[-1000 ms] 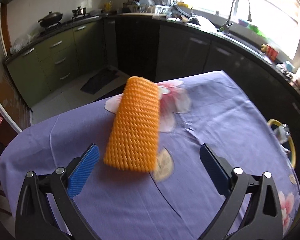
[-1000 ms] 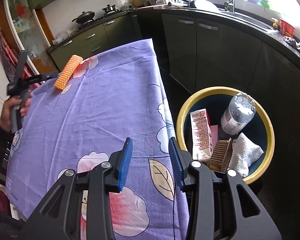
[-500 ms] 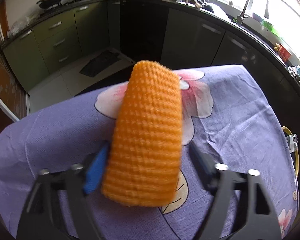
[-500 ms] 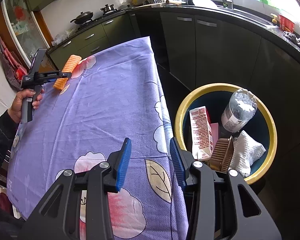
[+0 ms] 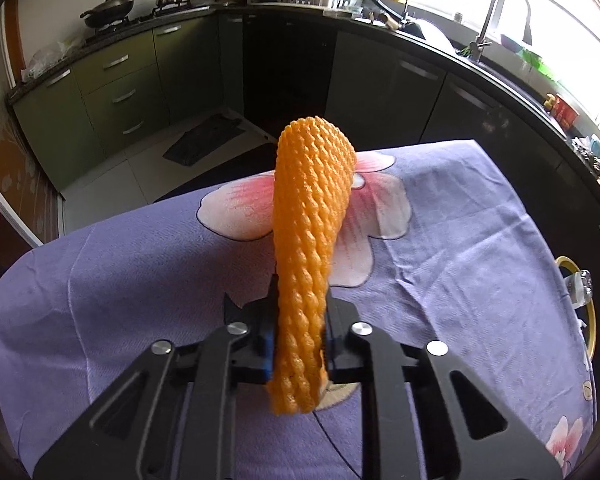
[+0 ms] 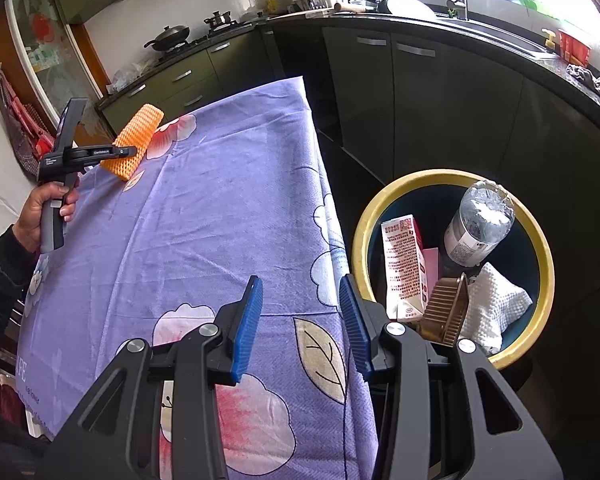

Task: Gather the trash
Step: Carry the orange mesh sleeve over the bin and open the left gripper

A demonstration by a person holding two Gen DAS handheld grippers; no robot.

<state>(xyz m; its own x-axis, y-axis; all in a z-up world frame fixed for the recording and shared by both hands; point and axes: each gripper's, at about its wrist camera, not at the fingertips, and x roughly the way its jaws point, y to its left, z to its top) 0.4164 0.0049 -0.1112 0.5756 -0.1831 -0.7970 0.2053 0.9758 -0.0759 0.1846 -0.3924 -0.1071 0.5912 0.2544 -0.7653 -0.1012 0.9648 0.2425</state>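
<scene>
My left gripper (image 5: pixel 300 332) is shut on an orange foam fruit net (image 5: pixel 310 216), squeezed at its lower part and lifted above the purple floral tablecloth (image 5: pixel 460 260). In the right wrist view the net (image 6: pixel 134 144) hangs tilted in the left gripper (image 6: pixel 130 151) at the far left of the table. My right gripper (image 6: pixel 300 320) is open and empty at the table's near right edge, beside the yellow-rimmed bin (image 6: pixel 540 240) on the floor.
The bin holds a milk carton (image 6: pixel 402 264), a plastic bottle (image 6: pixel 480 224), a white cloth (image 6: pixel 494 308) and a brown ridged piece (image 6: pixel 446 314). Dark kitchen cabinets (image 6: pixel 420 100) stand close behind the table and the bin. The bin's rim (image 5: pixel 588 308) shows at the right in the left wrist view.
My left gripper moved in around the orange net, shut on it and lifted it off the cloth. The right gripper has stayed open by the bin.
</scene>
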